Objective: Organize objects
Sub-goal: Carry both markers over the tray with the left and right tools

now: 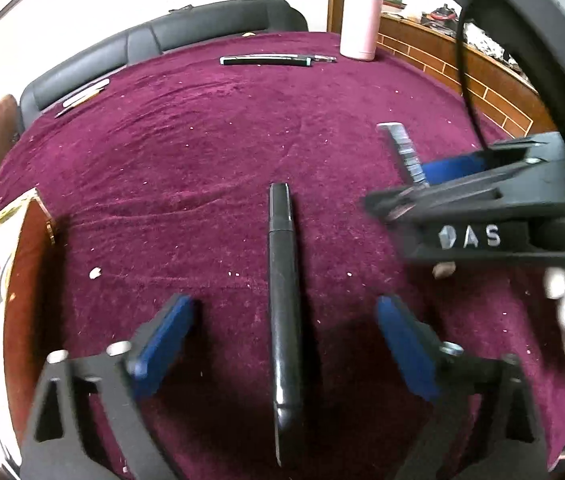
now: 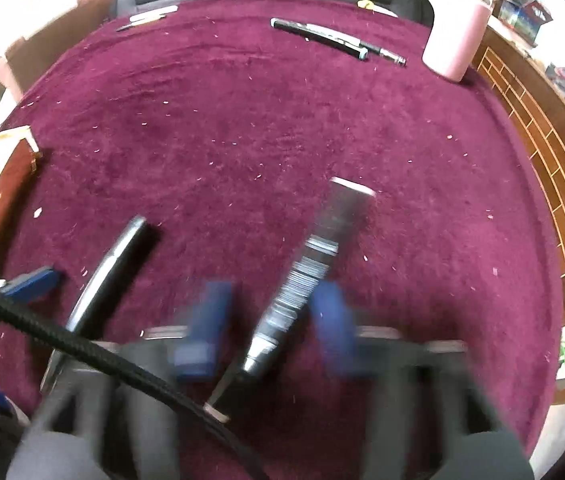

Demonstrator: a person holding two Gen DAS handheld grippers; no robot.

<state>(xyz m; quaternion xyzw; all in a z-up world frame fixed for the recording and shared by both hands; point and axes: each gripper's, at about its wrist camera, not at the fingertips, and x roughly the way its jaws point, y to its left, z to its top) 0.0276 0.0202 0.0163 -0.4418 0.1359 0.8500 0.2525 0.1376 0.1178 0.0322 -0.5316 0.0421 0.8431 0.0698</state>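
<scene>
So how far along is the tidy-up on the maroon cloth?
Done: nothing visibly grouped yet. In hand: right gripper shut on the silver barcoded tube; left gripper open astride the glossy black pen, pads clear of it. Left: that pen, the black-and-silver pen at the far edge, maybe the pink bottle.

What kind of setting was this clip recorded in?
Probably a room in a home or a small office: a table under a maroon plush cloth, a black leather sofa along its far edge, and a carved wooden shelf cluttered with items. A pink bottle and pens lie on the cloth.
</scene>
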